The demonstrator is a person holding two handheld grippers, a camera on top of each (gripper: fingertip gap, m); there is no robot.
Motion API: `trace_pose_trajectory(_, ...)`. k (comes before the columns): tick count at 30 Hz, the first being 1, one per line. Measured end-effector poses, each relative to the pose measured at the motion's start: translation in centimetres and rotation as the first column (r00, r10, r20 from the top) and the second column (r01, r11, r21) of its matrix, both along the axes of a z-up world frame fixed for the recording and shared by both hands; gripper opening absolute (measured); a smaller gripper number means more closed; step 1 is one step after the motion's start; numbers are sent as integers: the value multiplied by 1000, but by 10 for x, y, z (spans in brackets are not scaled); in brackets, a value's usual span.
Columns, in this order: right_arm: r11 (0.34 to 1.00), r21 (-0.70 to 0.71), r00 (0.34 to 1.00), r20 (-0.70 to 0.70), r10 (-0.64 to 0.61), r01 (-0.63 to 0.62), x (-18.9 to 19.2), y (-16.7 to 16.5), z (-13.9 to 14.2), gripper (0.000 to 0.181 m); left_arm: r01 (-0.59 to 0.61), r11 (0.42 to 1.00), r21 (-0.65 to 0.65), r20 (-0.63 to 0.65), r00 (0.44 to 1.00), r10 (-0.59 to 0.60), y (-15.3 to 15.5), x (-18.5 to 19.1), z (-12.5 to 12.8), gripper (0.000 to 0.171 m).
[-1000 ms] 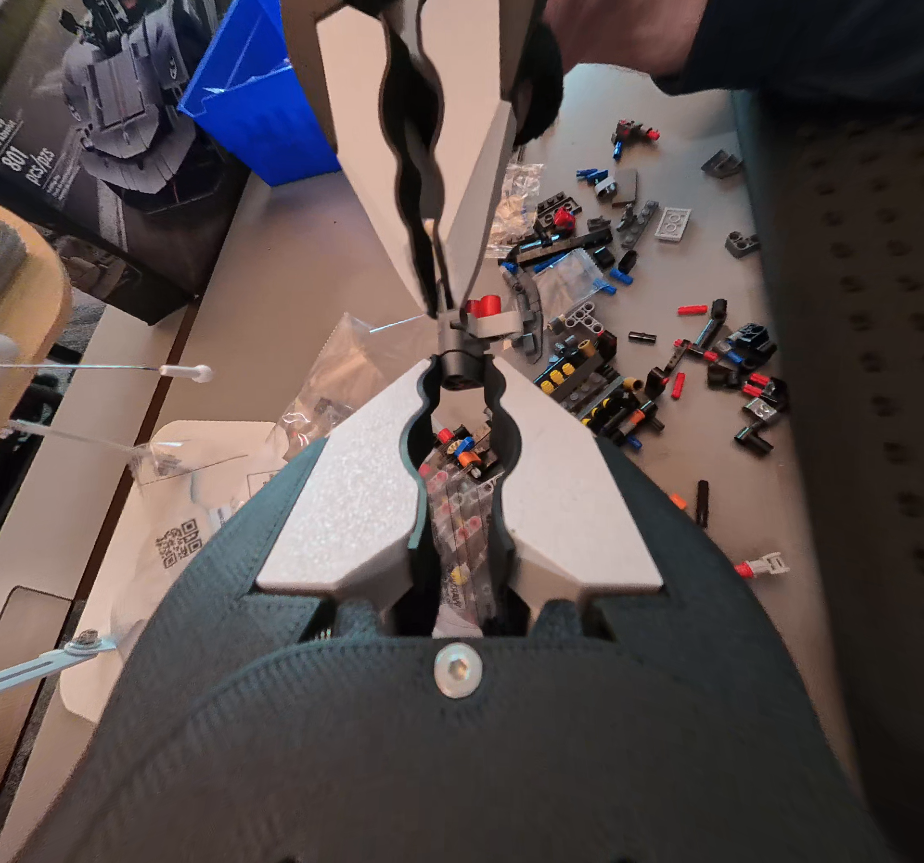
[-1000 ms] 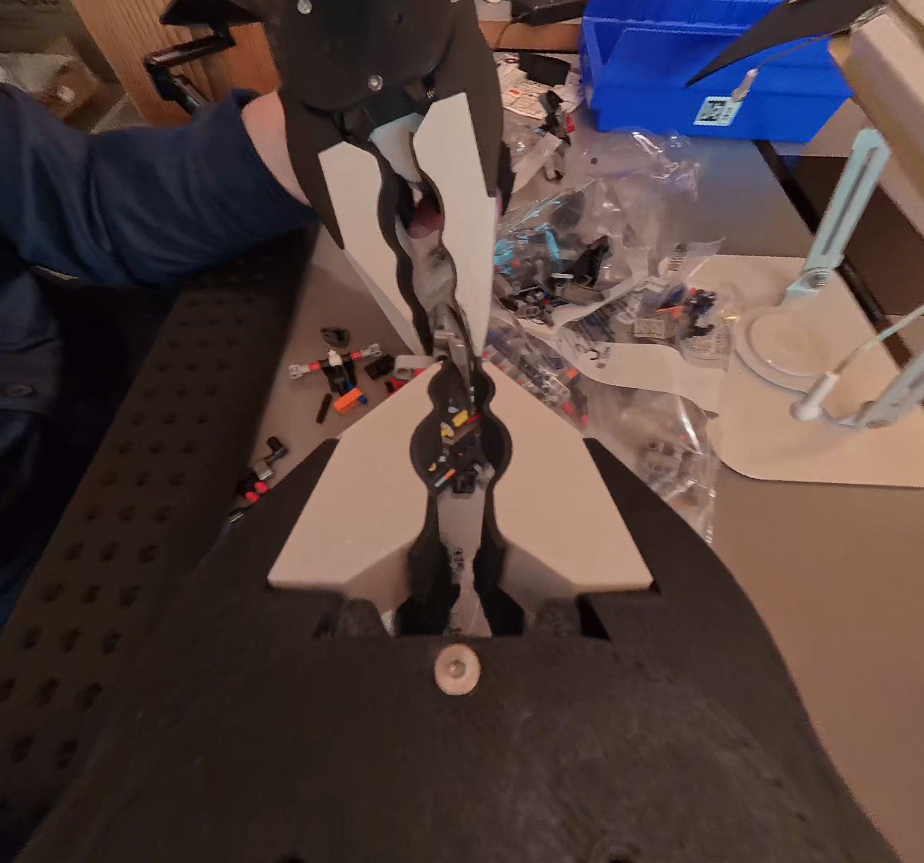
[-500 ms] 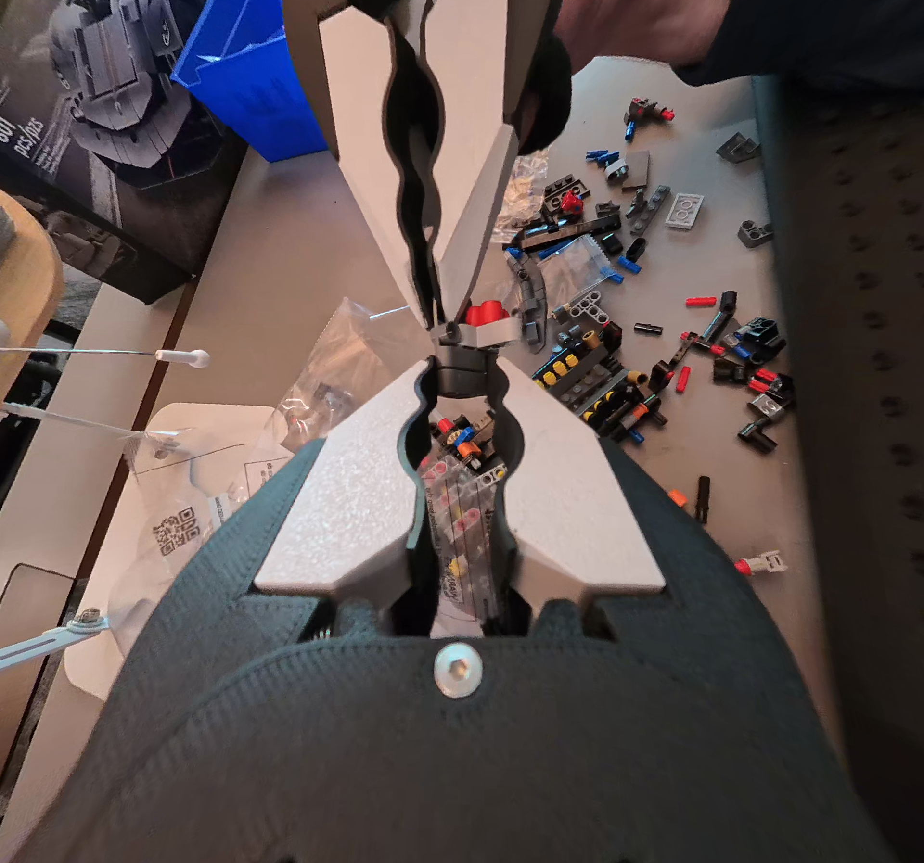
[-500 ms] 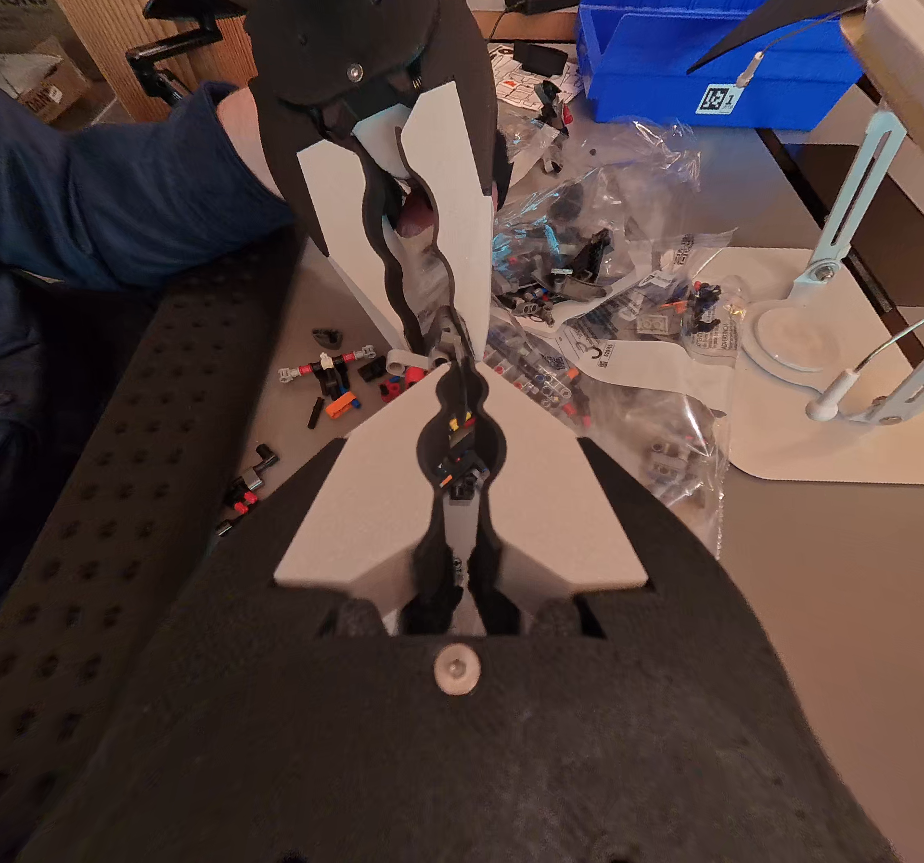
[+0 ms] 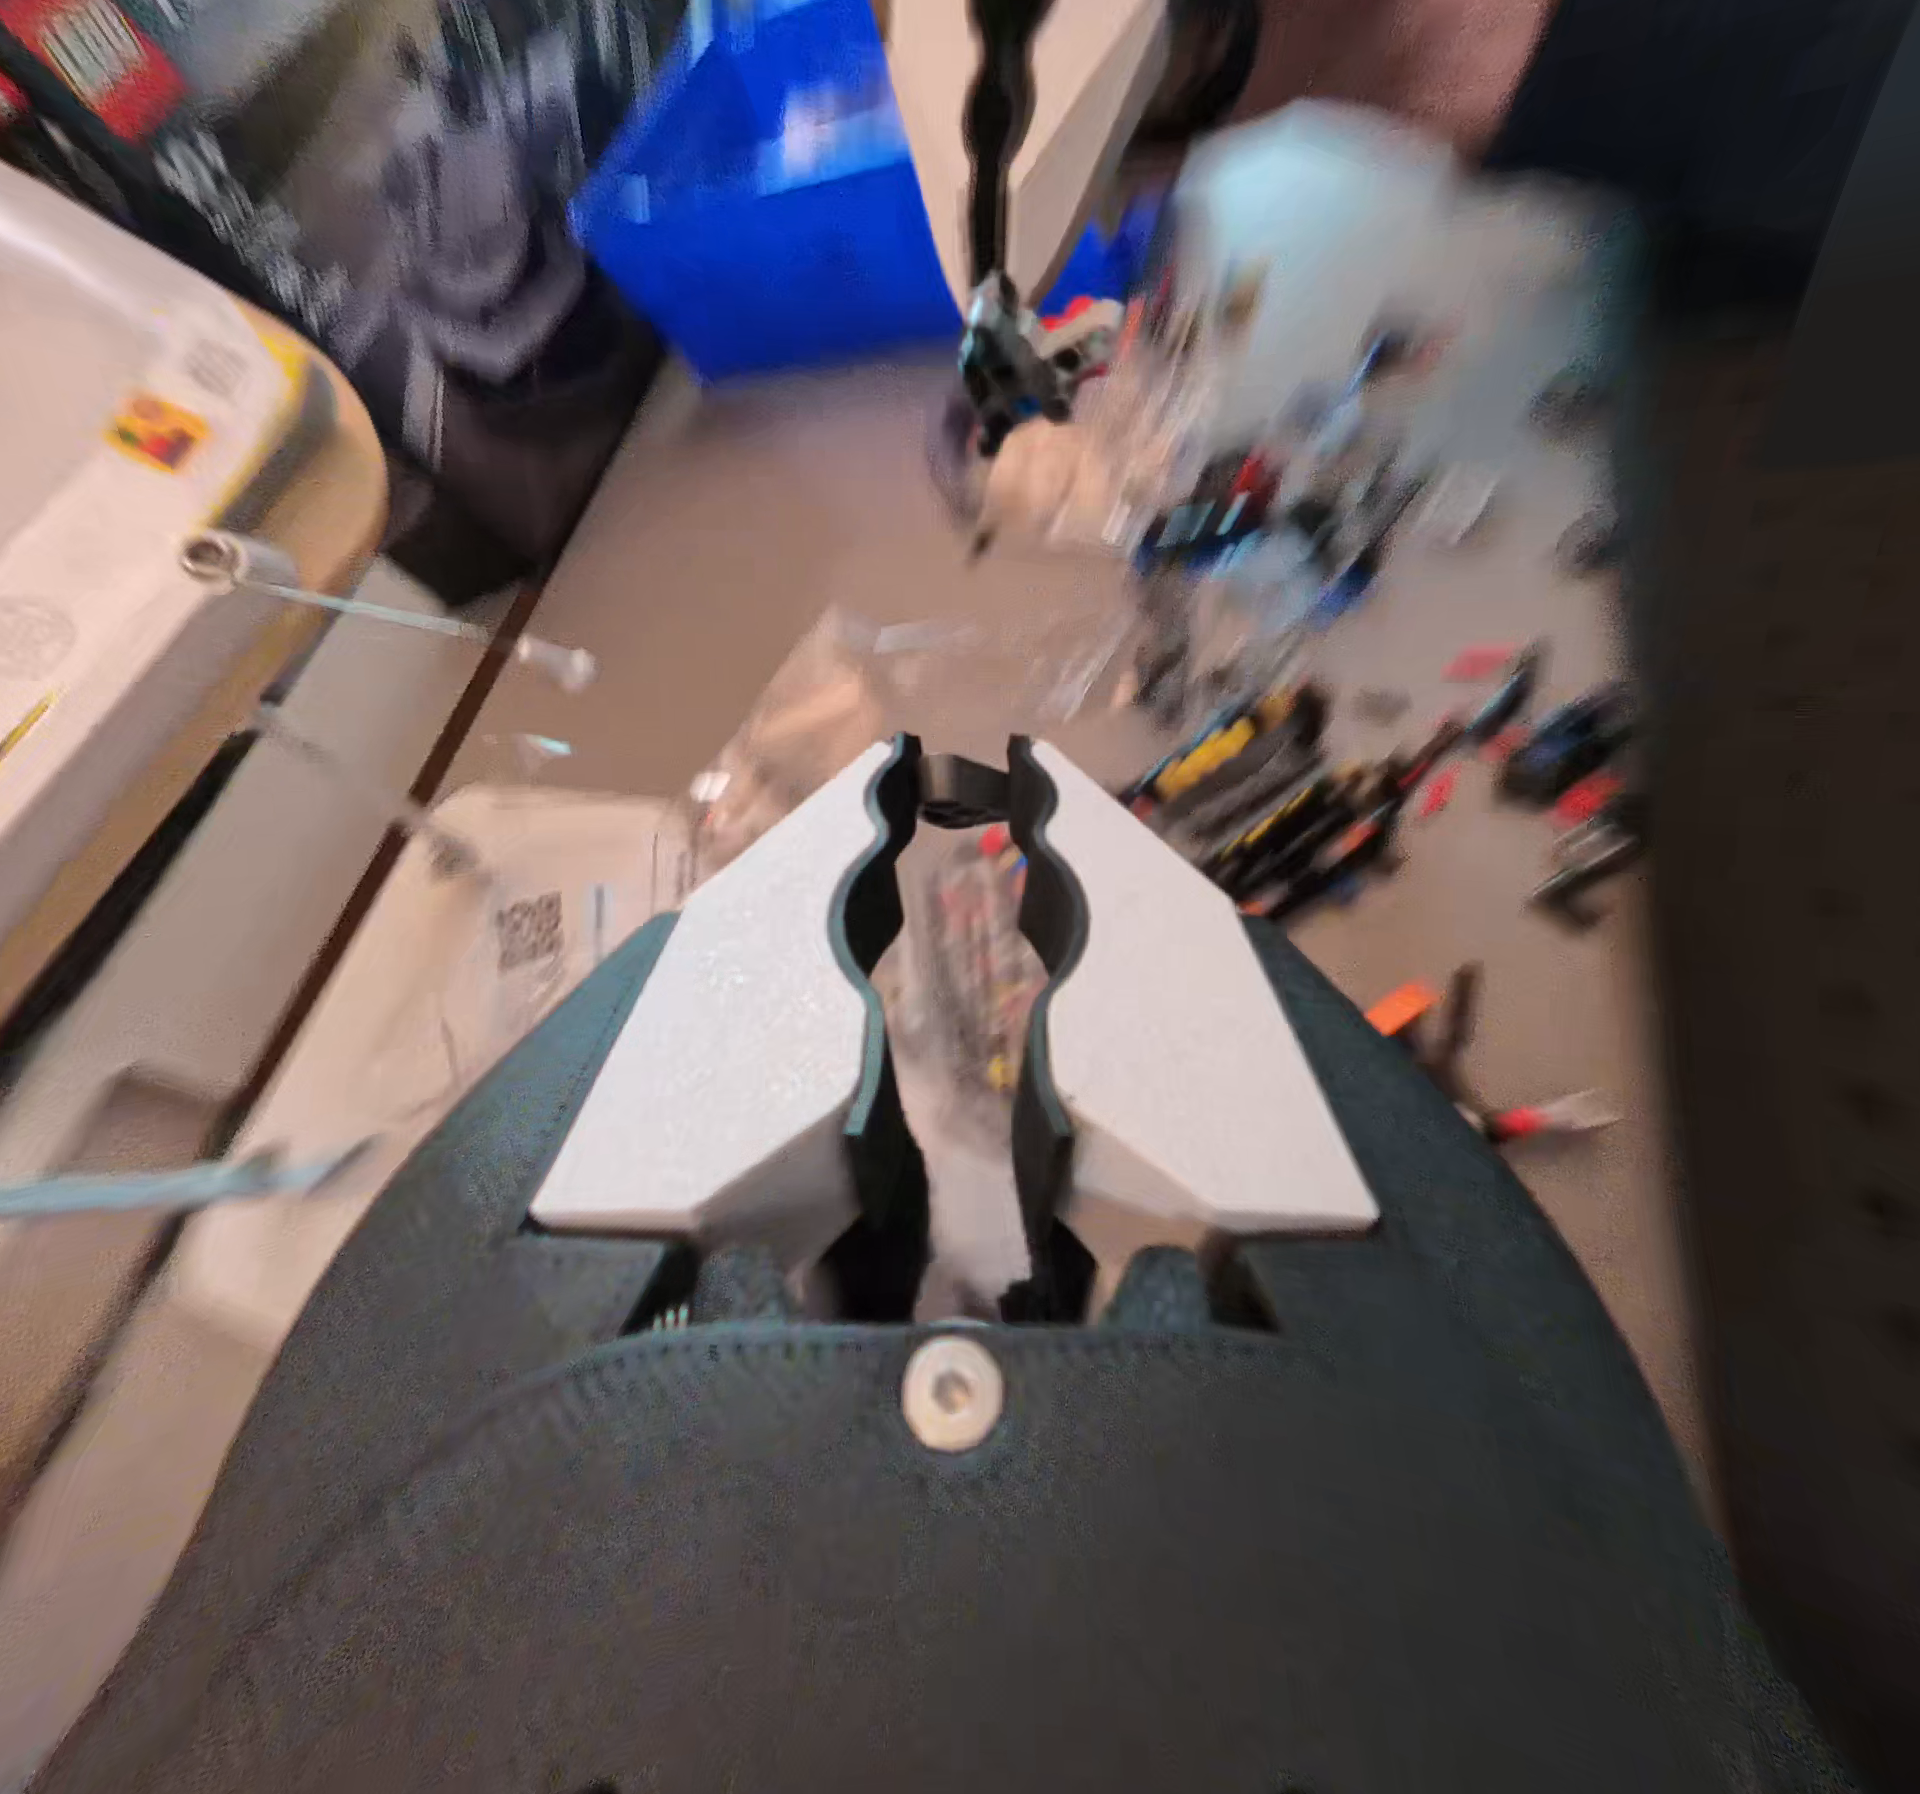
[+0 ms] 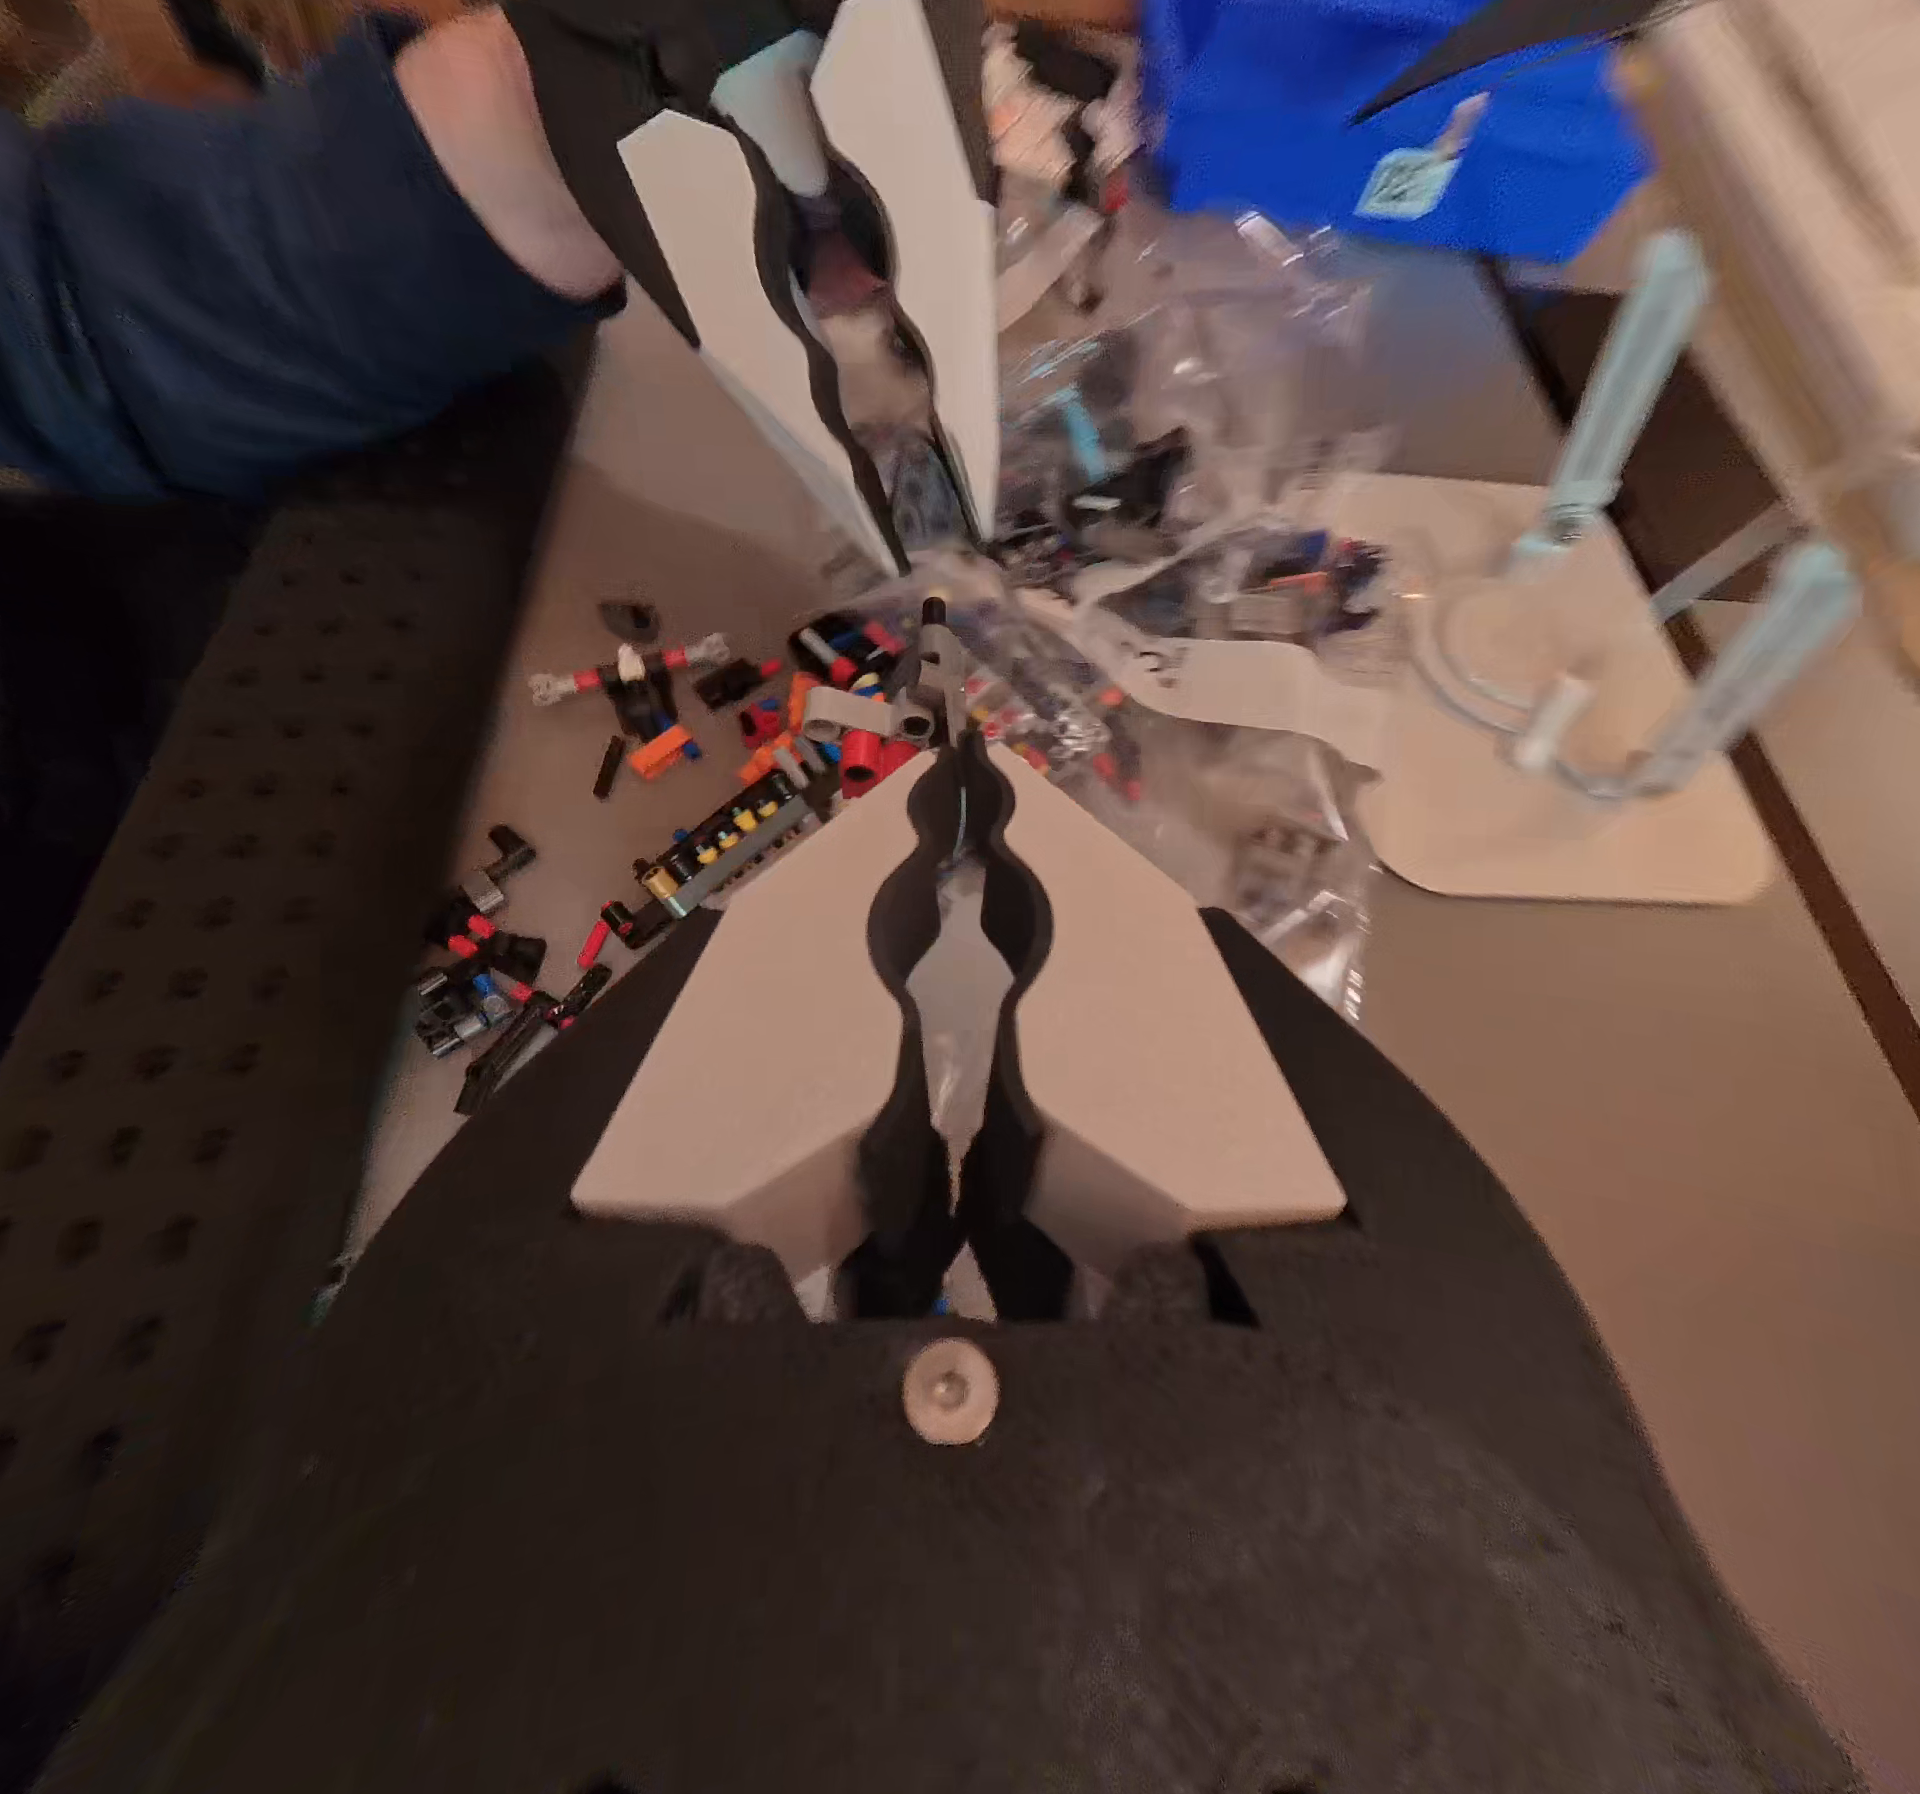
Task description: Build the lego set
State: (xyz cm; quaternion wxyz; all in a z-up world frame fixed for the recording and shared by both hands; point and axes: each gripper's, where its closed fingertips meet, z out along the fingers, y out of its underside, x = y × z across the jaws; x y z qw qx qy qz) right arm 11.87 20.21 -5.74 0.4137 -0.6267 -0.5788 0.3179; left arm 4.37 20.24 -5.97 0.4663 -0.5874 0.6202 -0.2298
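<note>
My left gripper (image 5: 961, 773) is shut on a small black lego piece (image 5: 961, 797) held at its fingertips above the table. My right gripper (image 6: 951, 752) is shut on a small grey lego assembly (image 6: 925, 679) with a black pin on top and a red part (image 6: 862, 757) beside it. The two grippers face each other with a gap between them. The right gripper (image 5: 1000, 284) shows at the top of the blurred left wrist view, holding the assembly (image 5: 1013, 362). The left gripper (image 6: 935, 544) shows at the top of the right wrist view.
Several loose lego pieces (image 6: 665, 705) lie on the grey table, also in the left wrist view (image 5: 1299, 809). Clear bags of parts (image 6: 1195, 518) lie beyond. A blue bin (image 6: 1351, 61), the set's box (image 5: 312, 134), a white stand base (image 6: 1558, 809) and a black perforated mat (image 6: 208, 809) surround them. One gripper's finger ends stand about 8 cm off the other's.
The grippers were tip to tip with the black piece against the grey assembly. Now they have pulled apart, each keeping its own part. Both views are motion-blurred.
</note>
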Motion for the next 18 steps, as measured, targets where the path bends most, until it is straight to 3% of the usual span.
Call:
trace_pose_trajectory(1, 1000, -17, 994, -110, -4, 2, 13, -1, 20, 0, 32, 999, -35, 96, 995, -28, -5, -4, 17, 15)
trace_pose_trajectory(3, 1000, 3, 974, -225, 22, -21, 27, -11, 50, 0, 12, 999, 41, 60, 998, -14, -3, 1, 20, 16)
trace_pose_trajectory(5, 999, -32, 985, -170, 13, -19, 22, -7, 33, 0, 81, 996, -30, 15, 997, -80, -15, 20, 4, 16)
trace_pose_trajectory(8, 997, -80, 999, -40, 13, -16, 11, 0, -2, 0, 99, 995, 8, -124, 988, -97, -18, 39, -27, 16)
trace_pose_trajectory(15, 991, -112, 997, -22, 77, -79, -1, -11, -12, 0, 131, 990, -44, -162, 977, -137, -25, 48, -46, 17)
trace_pose_trajectory(18, 990, -113, 996, 5, 89, -88, -5, -14, -18, 0, 116, 993, -32, -191, 974, -120, -22, 51, -52, 27)
